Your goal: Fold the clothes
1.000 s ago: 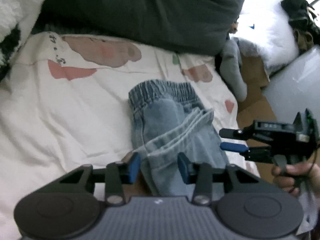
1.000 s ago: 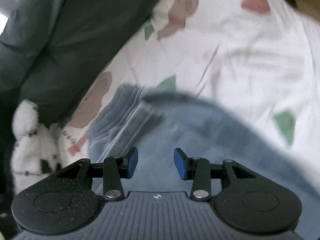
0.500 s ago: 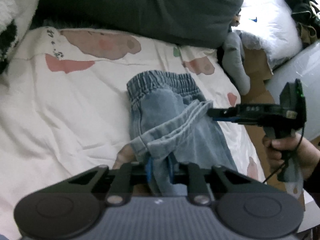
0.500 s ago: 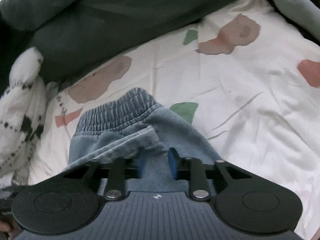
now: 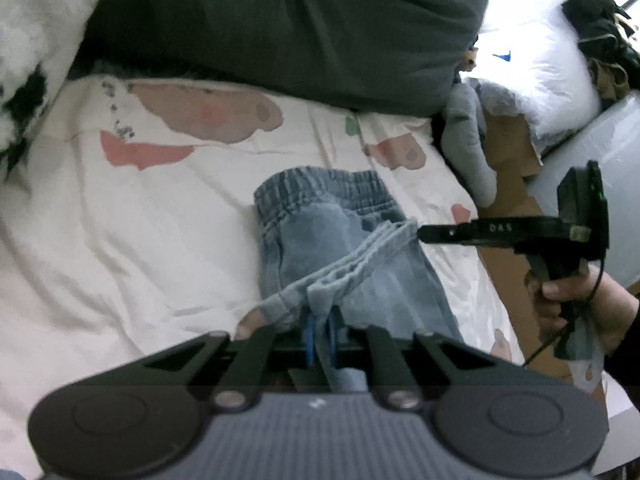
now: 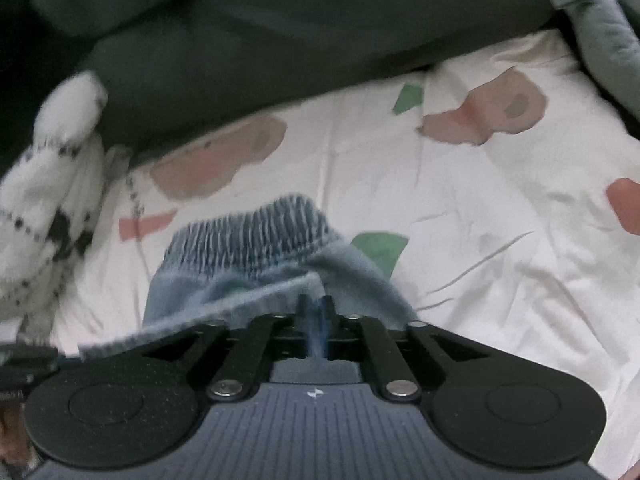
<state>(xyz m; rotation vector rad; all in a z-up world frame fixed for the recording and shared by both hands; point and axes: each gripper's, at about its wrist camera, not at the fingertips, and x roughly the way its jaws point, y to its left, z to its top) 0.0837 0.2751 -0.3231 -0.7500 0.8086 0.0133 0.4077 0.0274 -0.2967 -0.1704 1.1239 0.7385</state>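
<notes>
Small light-blue denim jeans (image 5: 320, 240) with an elastic waistband lie partly folded on a white patterned bedsheet (image 5: 140, 240). My left gripper (image 5: 319, 330) is shut on the near end of the hem edge. My right gripper (image 5: 420, 233) is shut on the far end of the same hem, seen from the side in the left wrist view. In the right wrist view the right gripper (image 6: 316, 316) pinches denim, with the jeans' waistband (image 6: 248, 236) just beyond it. The hem is lifted between both grippers.
A dark green pillow (image 5: 300, 28) lies across the back of the bed. A white and black fuzzy blanket (image 6: 44, 200) sits at the left. A grey garment (image 5: 468, 148), cardboard (image 5: 508, 200) and a white pillow (image 5: 536, 68) lie off the right bed edge.
Both grippers have closed on the jeans' hem edge. The right gripper moved in from the right to the hem's far end, and the hem is now raised between them.
</notes>
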